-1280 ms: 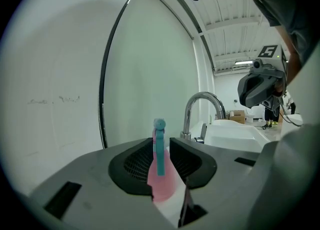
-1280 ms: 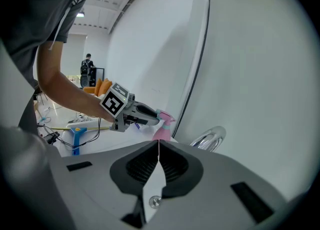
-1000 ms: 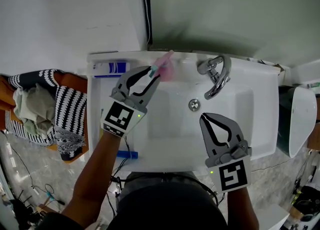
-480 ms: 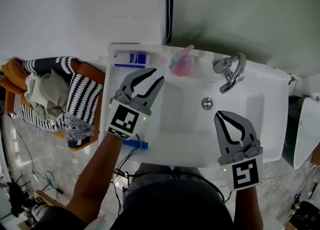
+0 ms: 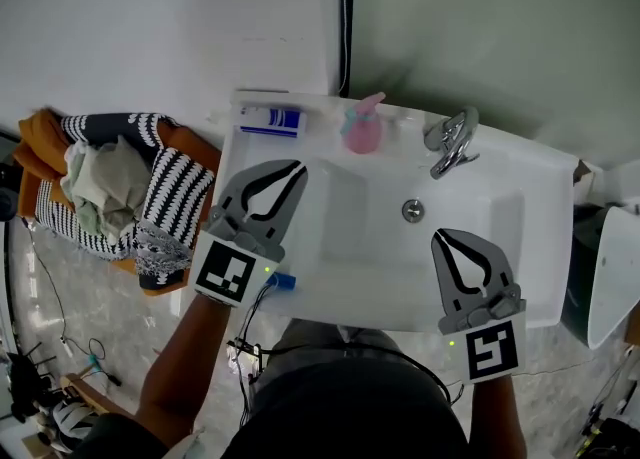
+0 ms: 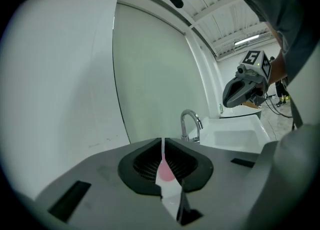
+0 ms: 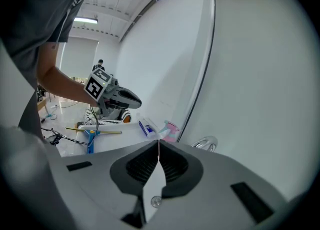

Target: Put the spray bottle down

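Left tool, jaws together, hovers apart from the spray bottle.

Spray bottle stands on back rim of sink, btwn a tube at back L corner and faucet to its R. Drain lies in front of faucet. Clothes heap sits L of sink. Left gripper over sink's L side, right gripper over front R, both apart from bottle.

Pink spray bottle upright on sink ledge
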A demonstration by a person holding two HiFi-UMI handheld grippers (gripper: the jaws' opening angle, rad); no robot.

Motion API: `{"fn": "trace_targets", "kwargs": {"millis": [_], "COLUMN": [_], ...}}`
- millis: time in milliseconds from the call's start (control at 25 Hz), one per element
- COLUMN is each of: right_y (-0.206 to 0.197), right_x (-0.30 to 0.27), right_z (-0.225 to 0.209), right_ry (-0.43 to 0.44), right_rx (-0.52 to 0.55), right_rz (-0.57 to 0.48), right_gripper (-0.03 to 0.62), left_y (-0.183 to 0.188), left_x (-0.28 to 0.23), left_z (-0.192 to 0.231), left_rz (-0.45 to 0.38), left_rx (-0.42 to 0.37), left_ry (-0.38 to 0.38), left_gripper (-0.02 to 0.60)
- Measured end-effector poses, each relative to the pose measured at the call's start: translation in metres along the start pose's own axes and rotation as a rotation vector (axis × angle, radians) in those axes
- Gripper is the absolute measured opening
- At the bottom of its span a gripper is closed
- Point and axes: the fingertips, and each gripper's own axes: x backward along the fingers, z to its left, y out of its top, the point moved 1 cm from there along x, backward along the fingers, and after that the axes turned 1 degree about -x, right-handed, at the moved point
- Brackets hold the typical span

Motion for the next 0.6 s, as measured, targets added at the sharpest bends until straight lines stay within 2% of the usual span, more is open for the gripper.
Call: {"fn": "trace_targets", "kwargs": {"millis": [120,320,600], "right_y": [-0.002,-0.004,-0.017], "right_x": [0.014,0.043,0.084], "right_z": [0.001,0.005,0.01], "right_ry": [0.003,0.006,0.0], "right_rx": [0.003,-0.009,-0.042], "right_rz": [-0.007,-0.024,-0.046], "right_gripper": [0.009,0.008,0.008], "left_y": [0.026,0.064,0.089], "left_x": [0.012,0.029,0.044], "left_z": [-0.016,-0.05,-0.116], "left_rz": [-0.028,-0.07,-0.046], "left_rx": [0.005,0.119,0.06], "left_ry": [-0.012,-0.044,-0.143], "left_gripper": [0.005,0.005,0.005]}}
